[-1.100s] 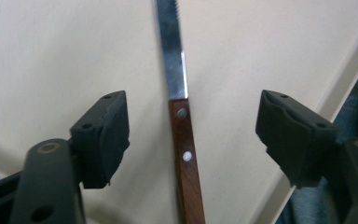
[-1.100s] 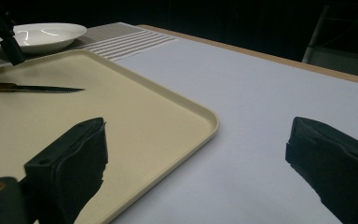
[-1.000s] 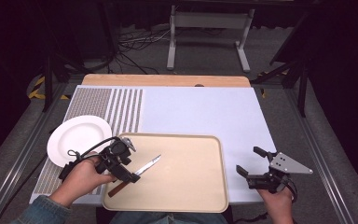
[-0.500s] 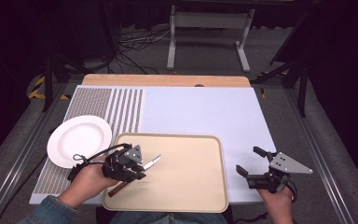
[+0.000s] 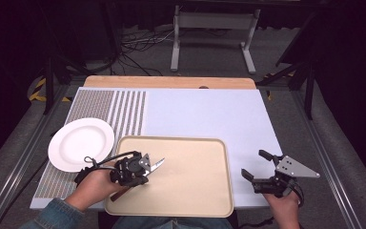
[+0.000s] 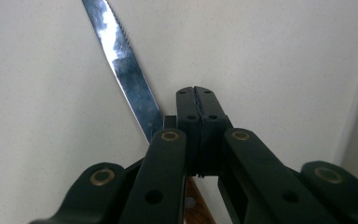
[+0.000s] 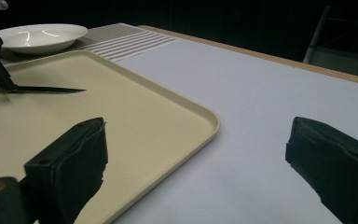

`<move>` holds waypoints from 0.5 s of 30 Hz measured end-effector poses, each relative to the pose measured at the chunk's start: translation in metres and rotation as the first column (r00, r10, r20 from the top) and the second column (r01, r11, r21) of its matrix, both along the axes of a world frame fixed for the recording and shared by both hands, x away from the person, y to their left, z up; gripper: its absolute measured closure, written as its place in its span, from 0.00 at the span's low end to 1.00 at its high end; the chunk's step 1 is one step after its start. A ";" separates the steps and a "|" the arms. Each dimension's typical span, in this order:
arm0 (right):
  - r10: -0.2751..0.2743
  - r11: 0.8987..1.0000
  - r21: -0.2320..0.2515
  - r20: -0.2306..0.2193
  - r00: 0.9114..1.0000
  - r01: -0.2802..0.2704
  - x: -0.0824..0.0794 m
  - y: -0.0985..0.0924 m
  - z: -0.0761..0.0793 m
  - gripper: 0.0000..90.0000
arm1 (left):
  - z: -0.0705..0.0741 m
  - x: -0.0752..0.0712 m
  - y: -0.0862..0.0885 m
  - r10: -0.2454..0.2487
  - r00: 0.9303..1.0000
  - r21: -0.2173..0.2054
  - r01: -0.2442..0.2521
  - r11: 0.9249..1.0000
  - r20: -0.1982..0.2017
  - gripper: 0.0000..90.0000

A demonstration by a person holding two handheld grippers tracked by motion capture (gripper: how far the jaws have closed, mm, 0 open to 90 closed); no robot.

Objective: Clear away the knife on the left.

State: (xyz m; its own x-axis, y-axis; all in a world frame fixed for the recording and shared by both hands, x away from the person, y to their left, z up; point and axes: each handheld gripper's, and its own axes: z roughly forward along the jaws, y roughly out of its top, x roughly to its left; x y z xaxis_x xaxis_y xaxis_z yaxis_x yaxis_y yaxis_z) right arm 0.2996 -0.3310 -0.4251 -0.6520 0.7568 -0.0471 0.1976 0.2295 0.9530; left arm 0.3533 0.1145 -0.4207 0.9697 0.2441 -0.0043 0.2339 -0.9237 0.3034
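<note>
Beige tray (image 5: 195, 191) with a wooden-handled knife (image 6: 126, 70); white plate (image 5: 80, 143) beside.

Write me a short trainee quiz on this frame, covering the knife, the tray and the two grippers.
1. True or false: the knife lies on the white plate.
2. Which gripper has its jaws apart? A) left gripper B) right gripper C) both
3. What sits just left of the tray in the high view?

Key
1. False: it lies on the tray.
2. B. The left gripper's jaws have just been closing and now meet pad to pad over the knife. The blade runs beside their tips, not between them.
3. The white plate.
</note>
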 end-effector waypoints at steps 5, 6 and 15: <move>0.000 1.000 0.001 -0.003 1.000 0.000 0.000 0.000 0.000 0.06 | -0.003 0.000 0.001 0.000 1.000 0.029 0.000 1.000 -0.002 1.00; 0.000 1.000 0.001 -0.003 1.000 0.000 0.000 0.000 0.000 0.06 | -0.004 0.000 0.001 -0.004 1.000 0.035 0.004 0.999 -0.004 1.00; 0.001 1.000 -0.002 -0.004 1.000 -0.001 0.000 0.000 0.000 0.06 | -0.004 0.003 0.004 0.023 1.000 0.039 -0.023 0.999 0.007 1.00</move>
